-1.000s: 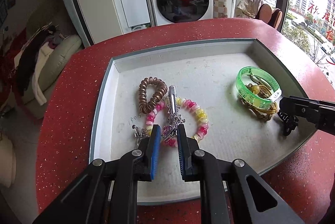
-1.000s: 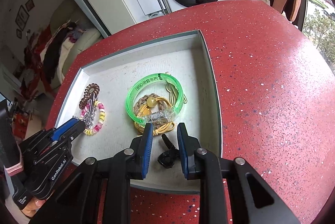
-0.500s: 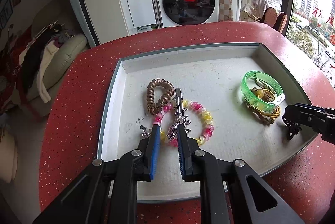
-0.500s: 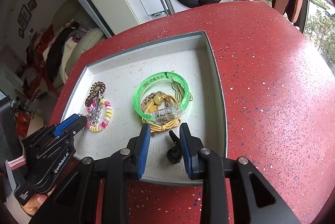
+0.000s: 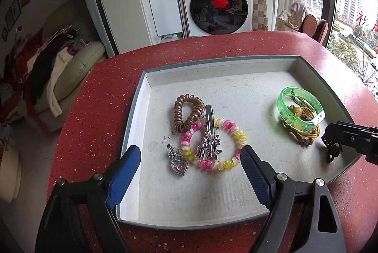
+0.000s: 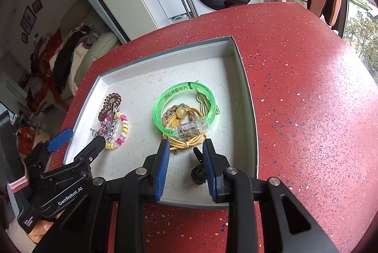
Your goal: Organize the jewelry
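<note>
A shallow white tray [image 5: 236, 65] [image 6: 165, 57] on the red table holds the jewelry. At its left lie a brown spiral hair tie [image 5: 187, 114], a pink-and-yellow bead bracelet [image 5: 226, 162] [image 6: 122, 127], a silver hair clip [image 5: 209, 135] across it, and a heart pendant [image 5: 178, 165]. At its right lie a green bangle [image 5: 296, 114] [image 6: 184, 109] over yellow cords [image 6: 186, 143], and a black clip [image 5: 332, 151] [image 6: 198, 172]. My left gripper [image 5: 189, 159] is wide open, empty, over the bracelet. My right gripper [image 6: 186, 152] is open, the black clip by its right finger.
The red speckled table [image 6: 307, 87] extends to the right of the tray and curves away. Beyond it stand a washing machine [image 5: 218, 7], a sofa with clothes [image 5: 59, 68] at the left, and chairs [image 6: 324, 2] by the window.
My left gripper has opened wide from nearly shut and pulled back from the bracelet. My right gripper has opened a little; the black clip stays in the tray.
</note>
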Available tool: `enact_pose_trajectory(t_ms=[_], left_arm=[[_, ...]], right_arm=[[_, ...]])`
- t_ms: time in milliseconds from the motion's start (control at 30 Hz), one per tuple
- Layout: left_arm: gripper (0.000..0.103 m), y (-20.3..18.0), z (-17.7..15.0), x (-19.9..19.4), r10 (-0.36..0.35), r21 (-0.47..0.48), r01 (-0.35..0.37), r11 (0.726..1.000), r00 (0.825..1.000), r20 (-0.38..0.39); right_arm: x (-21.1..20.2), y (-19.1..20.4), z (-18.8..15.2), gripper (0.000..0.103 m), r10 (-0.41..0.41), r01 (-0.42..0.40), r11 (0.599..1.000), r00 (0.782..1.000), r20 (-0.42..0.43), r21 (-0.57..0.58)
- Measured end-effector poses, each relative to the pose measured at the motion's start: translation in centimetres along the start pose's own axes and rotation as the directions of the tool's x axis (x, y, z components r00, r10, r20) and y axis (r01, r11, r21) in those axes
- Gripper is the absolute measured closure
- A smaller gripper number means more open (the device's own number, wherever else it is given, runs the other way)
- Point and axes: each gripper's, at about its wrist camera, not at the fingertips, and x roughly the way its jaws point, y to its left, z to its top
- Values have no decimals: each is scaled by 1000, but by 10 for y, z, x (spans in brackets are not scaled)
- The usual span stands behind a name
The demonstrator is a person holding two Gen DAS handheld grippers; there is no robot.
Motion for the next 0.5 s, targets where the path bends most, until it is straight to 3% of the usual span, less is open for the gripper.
enact_pose_trajectory(t_ms=[267,367,500], left_arm=[[0,0,2,-2,-27,-3,27,1000,999,-17],[0,-2,1,-5,-21,12,21,1000,1000,-9],[0,1,2,-8,-32,1,32,999,999,-10]], right_arm=[[1,3,2,70,-1,1,1000,1000,-2,-6],[0,5,2,59,-8,8,1000,1000,0,-11],[-1,13,2,52,-21,21,999,1000,2,-40]])
